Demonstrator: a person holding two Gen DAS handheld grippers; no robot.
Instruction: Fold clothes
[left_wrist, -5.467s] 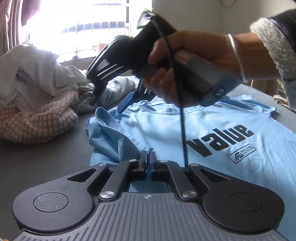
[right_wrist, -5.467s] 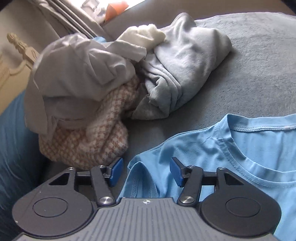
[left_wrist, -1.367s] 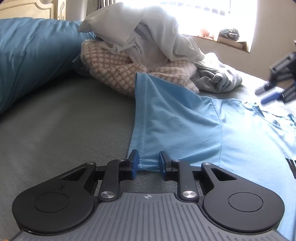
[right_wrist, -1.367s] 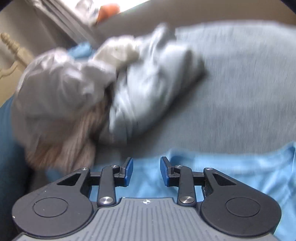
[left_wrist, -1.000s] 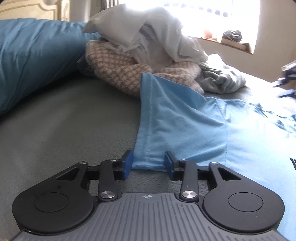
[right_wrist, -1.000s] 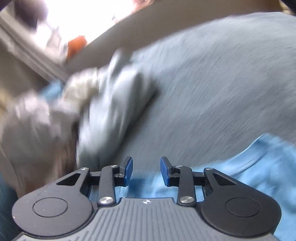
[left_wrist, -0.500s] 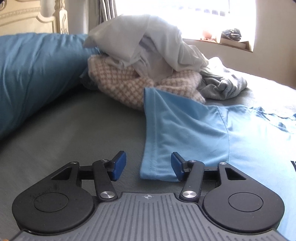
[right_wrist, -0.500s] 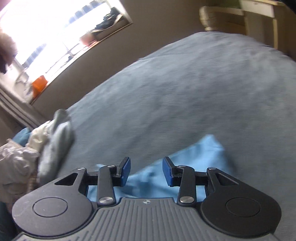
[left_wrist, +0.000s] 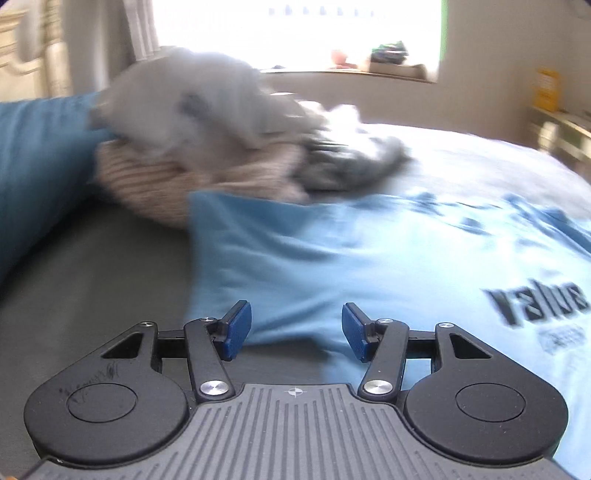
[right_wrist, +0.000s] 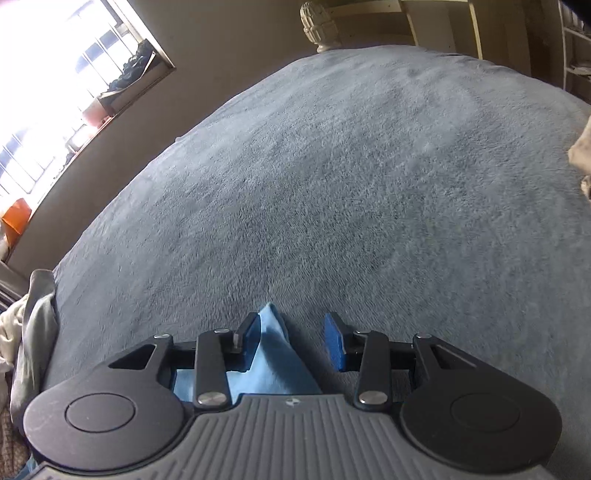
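A light blue T-shirt (left_wrist: 369, 258) with black "value" print lies spread on the grey bed. My left gripper (left_wrist: 296, 330) is open and empty, its blue pads either side of the shirt's left sleeve edge, just above the bed. In the right wrist view a pointed corner of the same shirt (right_wrist: 273, 350) lies between the open jaws of my right gripper (right_wrist: 293, 341), close to the left pad, not clamped. The rest of the shirt is hidden under the right gripper body.
A pile of unfolded clothes (left_wrist: 221, 147), white, beige-checked and grey, sits at the back left beside a blue pillow (left_wrist: 37, 166). The grey blanket (right_wrist: 369, 184) stretches ahead of the right gripper to a bedpost (right_wrist: 319, 22). A window is behind.
My left gripper has opened wide and swung right over the sleeve. My right gripper has swept right across the shirt to its far corner and opened slightly.
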